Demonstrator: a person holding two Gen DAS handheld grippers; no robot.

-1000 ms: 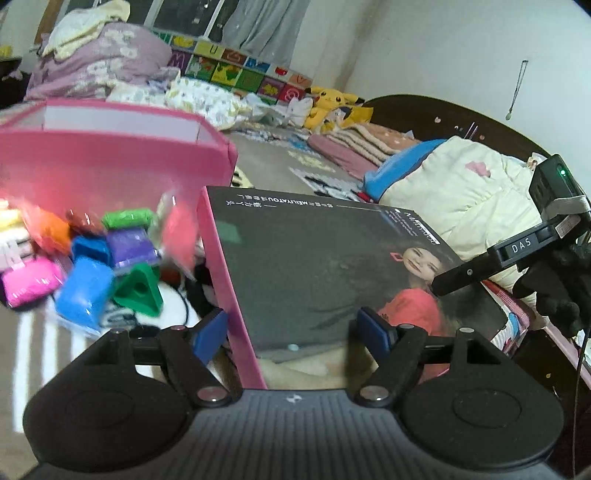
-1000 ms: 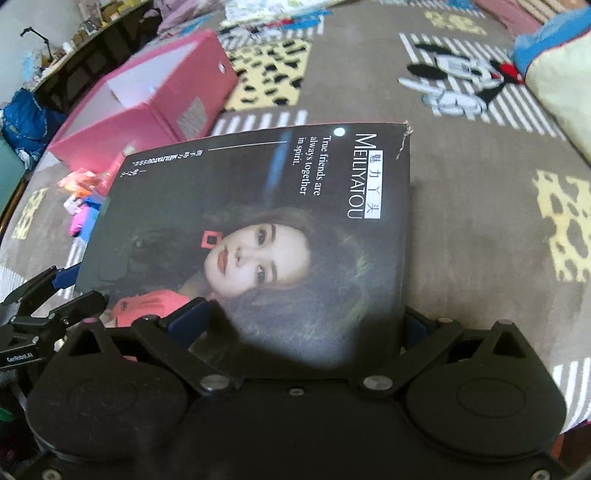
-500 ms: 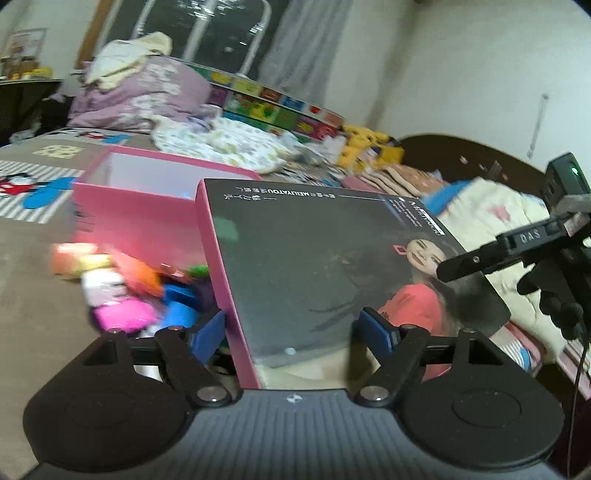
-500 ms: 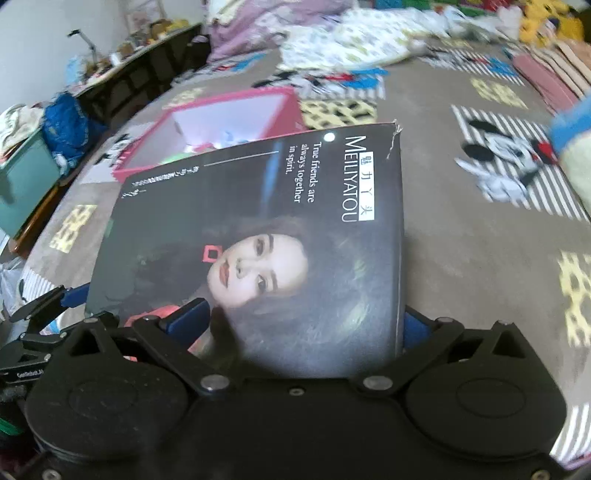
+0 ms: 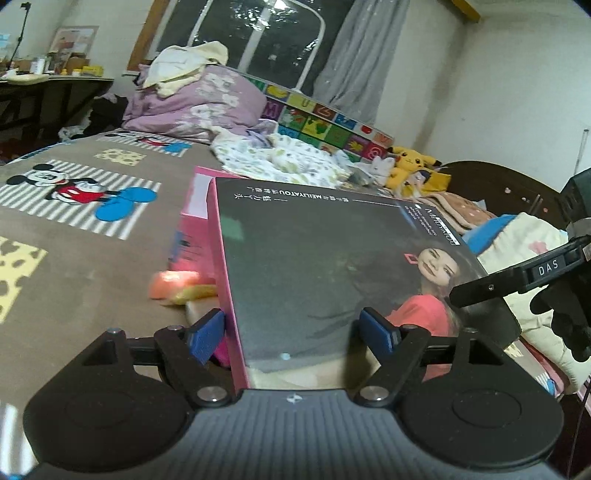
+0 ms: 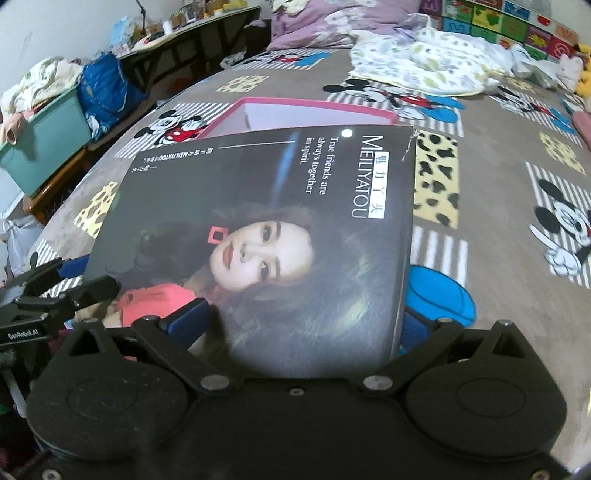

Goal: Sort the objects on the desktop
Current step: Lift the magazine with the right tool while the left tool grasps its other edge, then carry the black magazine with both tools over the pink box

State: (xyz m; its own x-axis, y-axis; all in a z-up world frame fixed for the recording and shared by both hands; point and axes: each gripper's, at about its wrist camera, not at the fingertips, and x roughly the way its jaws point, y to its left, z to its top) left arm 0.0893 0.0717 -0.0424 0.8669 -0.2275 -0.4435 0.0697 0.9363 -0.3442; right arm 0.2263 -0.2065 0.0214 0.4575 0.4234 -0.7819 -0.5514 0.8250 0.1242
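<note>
The box lid [image 6: 280,229] blocks the pink box [image 6: 314,114]; bedspread [image 6: 498,229] right lies open.

You are working over a brown Mickey Mouse bedspread [image 6: 491,206] that fills the near and middle ground. At the far end, note a purple floral quilt [image 5: 207,107] heaped up, cream cloths on top of it. Behind that: a dark window [image 5: 258,33], a grey curtain [image 5: 354,62] to its right, pale walls. A colourful alphabet panel [image 5: 325,125] runs along the far edge. Far left, a dark desk [image 5: 55,92] holds clutter. A teal bin [image 6: 44,136] sits at left.
</note>
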